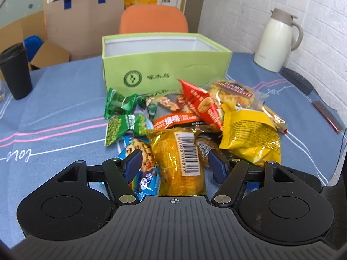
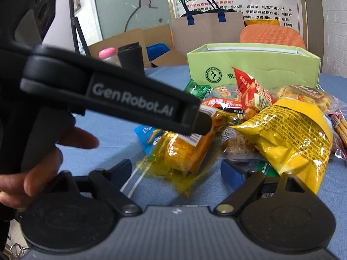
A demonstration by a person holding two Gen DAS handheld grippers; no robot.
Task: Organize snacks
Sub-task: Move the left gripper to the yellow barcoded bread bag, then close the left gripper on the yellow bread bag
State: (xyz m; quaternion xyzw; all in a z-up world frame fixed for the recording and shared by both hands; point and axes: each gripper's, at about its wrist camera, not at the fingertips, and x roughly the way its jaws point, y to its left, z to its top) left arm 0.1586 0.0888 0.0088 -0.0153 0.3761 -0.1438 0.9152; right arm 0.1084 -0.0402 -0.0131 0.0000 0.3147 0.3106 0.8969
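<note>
- Left gripper: jaws spread astride the corn packet, pads not pressing; pick-up step in hand, by my reading.
- Right gripper: jaws spread, nothing held, low beside the same packet.
- Snack pile: mid-tabletop, against the box front.
- Green box: open, toward the far edge; next move calls for closing, lifting, carrying there.
</note>
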